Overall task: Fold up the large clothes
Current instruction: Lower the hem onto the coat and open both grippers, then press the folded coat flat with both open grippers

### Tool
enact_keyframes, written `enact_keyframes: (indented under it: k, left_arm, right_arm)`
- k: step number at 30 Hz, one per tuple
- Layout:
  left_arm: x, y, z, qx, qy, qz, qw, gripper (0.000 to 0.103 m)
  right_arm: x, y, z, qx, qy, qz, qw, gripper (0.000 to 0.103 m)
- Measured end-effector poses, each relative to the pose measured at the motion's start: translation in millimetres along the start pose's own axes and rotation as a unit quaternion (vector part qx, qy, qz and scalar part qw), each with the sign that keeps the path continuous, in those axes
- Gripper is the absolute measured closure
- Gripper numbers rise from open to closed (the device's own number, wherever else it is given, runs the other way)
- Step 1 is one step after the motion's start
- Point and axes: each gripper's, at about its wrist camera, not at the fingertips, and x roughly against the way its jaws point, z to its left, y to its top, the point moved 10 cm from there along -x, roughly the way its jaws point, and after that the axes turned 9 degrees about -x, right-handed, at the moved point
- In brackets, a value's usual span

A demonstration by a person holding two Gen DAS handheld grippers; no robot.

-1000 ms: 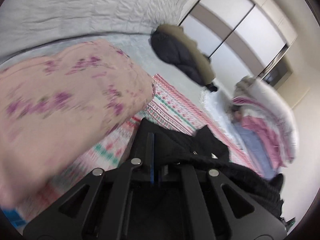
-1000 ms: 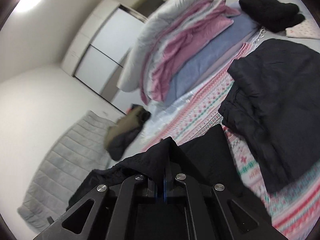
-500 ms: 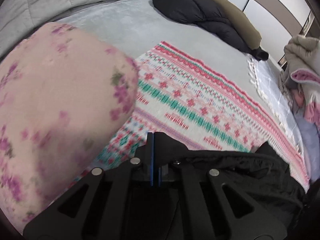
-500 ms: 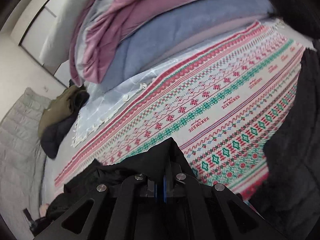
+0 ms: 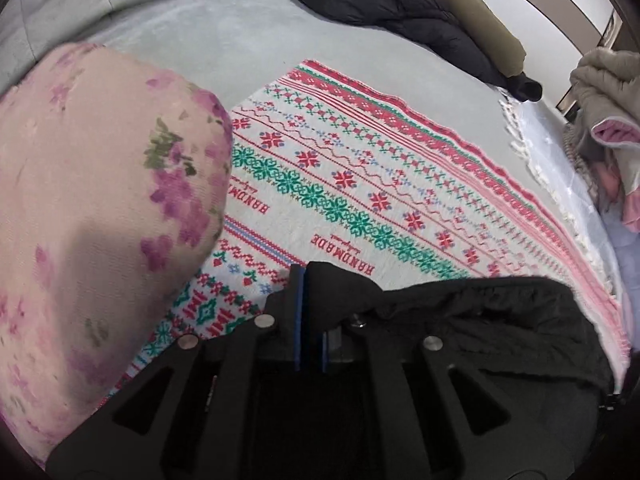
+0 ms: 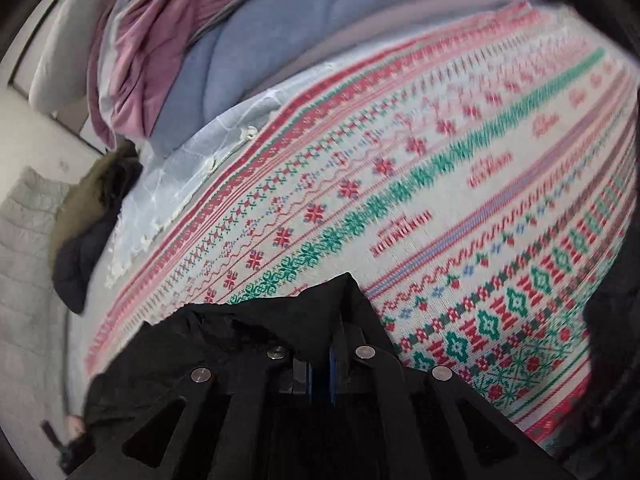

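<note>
A black garment [image 5: 480, 312] is stretched between my two grippers just above a red, green and white patterned blanket [image 5: 360, 168]. My left gripper [image 5: 309, 280] is shut on one edge of the black garment, which runs off to the right. My right gripper [image 6: 338, 292] is shut on another edge of the same garment [image 6: 224, 344], which runs off to the left. The patterned blanket [image 6: 440, 184] fills the right wrist view. More black cloth [image 6: 616, 312] shows at the right edge there.
A pink floral sleeve [image 5: 92, 208] fills the left of the left wrist view. A dark puffer jacket [image 5: 404, 12] lies on the grey bed beyond the blanket. Piled pink, purple and blue bedding [image 6: 224, 40] lies along the blanket's far side.
Both grippers have tilted and come down towards the patterned blanket with the black garment still held. The wardrobe and walls have left both views.
</note>
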Motion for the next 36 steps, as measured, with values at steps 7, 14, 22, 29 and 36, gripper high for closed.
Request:
enact_keyframes:
  k: [7, 14, 22, 29, 36]
  left_arm:
    - [44.6, 29.5, 1.5, 0.066, -0.099, 0.036, 0.9922, 0.073]
    - [64.9, 35.8, -6.8, 0.088, -0.12, 0.062, 0.9869, 0.057]
    - [54.3, 21.9, -43.7, -0.06, -0.071, 0.1, 0.9906, 0.03]
    - [99.8, -7.8, -64.8, -0.03, -0.144, 0.023, 0.9888, 0.029]
    - [110.6, -110.8, -24.0, 0.007, -0.139, 0.031, 0.9898, 0.03]
  right_arm:
    - [60.1, 36.9, 19.5, -0.091, 0.126, -0.025, 0.987, 0.0]
    - [77.8, 5.9, 35.0, -0.015, 0.119, -0.013, 0.993, 0.0]
    - [15.3, -87.6, 25.8, 0.222, -0.012, -0.033, 0.974, 0.0]
    - [4.5, -87.0, 27.5, 0.243, -0.049, -0.046, 0.968, 0.0]
    - [109.5, -125.6, 34.0, 0.069, 0.077, 0.002, 0.995, 0.0]
